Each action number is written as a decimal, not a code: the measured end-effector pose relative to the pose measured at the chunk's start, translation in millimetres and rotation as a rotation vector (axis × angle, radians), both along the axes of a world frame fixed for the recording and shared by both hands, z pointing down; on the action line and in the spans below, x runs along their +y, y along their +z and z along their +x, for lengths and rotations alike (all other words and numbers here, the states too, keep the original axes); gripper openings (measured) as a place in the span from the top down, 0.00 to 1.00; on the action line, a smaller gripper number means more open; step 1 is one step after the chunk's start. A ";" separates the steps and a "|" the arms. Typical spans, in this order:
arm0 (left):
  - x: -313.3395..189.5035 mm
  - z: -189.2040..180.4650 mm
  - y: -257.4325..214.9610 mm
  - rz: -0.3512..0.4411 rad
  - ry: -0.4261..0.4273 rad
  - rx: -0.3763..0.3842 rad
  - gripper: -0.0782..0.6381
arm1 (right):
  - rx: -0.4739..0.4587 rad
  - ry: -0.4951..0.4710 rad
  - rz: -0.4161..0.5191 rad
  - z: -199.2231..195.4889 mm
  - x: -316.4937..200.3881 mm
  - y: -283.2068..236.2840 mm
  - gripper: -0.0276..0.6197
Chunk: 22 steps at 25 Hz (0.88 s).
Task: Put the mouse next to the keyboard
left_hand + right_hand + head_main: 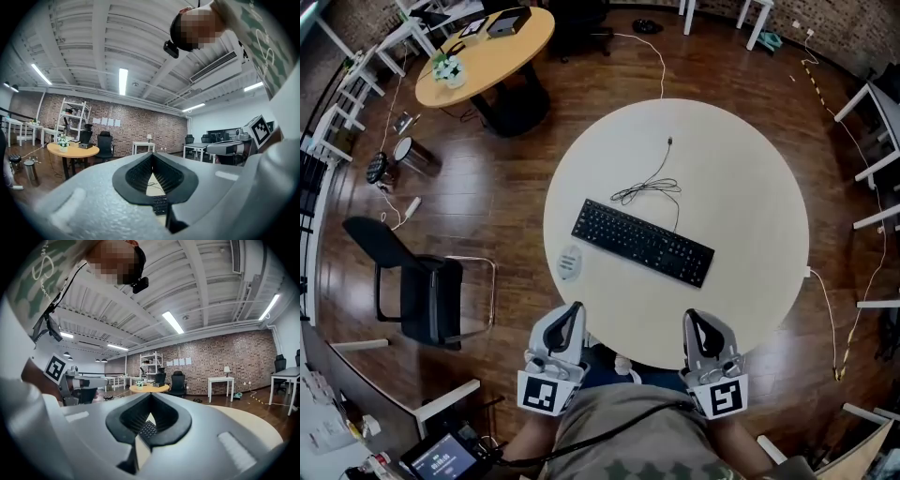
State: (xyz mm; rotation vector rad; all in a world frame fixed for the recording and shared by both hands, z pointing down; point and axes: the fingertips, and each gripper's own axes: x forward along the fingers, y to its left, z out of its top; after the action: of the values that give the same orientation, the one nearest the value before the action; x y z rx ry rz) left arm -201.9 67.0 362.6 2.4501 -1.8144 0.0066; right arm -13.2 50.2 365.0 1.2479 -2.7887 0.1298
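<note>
A black keyboard [642,242] lies slantwise across the middle of the round white table [750,187]. Its cable [649,189] curls behind it. A pale grey mouse [570,262] rests near the table's left edge, just off the keyboard's left end. Both grippers hover at the near edge, short of the objects. My left gripper [576,307] is shut and empty, below the mouse. My right gripper [692,317] is shut and empty, below the keyboard's right end. Through the closed jaws, part of the keyboard [159,204] shows in the left gripper view and keyboard keys [148,429] in the right gripper view.
A black chair [422,291] stands left of the table on the wooden floor. An orange round table [487,47] with a box and a plant is at the back left. A metal can [412,155] and cables lie on the floor. White desks line the room's edges.
</note>
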 end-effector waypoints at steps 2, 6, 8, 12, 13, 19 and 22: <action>-4.2 -3.5 4.3 -0.029 -0.049 -0.036 0.89 | -0.001 -0.010 -0.014 8.7 -7.6 0.1 0.95; -13.3 -16.6 19.3 -0.087 -0.090 -0.036 0.89 | 0.003 -0.002 0.003 16.3 -20.5 -9.9 0.95; -18.7 -22.3 30.6 -0.107 -0.092 -0.042 0.89 | -0.004 0.015 0.013 13.8 -27.0 -9.4 0.95; -27.6 -31.4 42.0 -0.116 -0.080 -0.068 0.89 | -0.015 0.035 0.022 -0.7 -30.3 -10.6 0.95; -30.3 -33.0 44.5 -0.117 -0.076 -0.067 0.89 | -0.023 0.028 0.010 -7.4 -31.1 -12.2 0.95; -43.4 -42.3 66.2 -0.162 -0.032 -0.069 0.88 | -0.006 0.032 -0.015 -15.9 -40.5 -7.0 0.95; -49.3 -48.9 74.2 -0.159 -0.029 -0.068 0.84 | 0.002 0.055 -0.026 -13.7 -44.9 -0.1 0.95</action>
State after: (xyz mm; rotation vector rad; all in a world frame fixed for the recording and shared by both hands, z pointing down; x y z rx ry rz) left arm -250.8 17.7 436.9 2.3408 -1.7996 0.2256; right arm -26.9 5.2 364.9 1.3178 -2.7432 0.1671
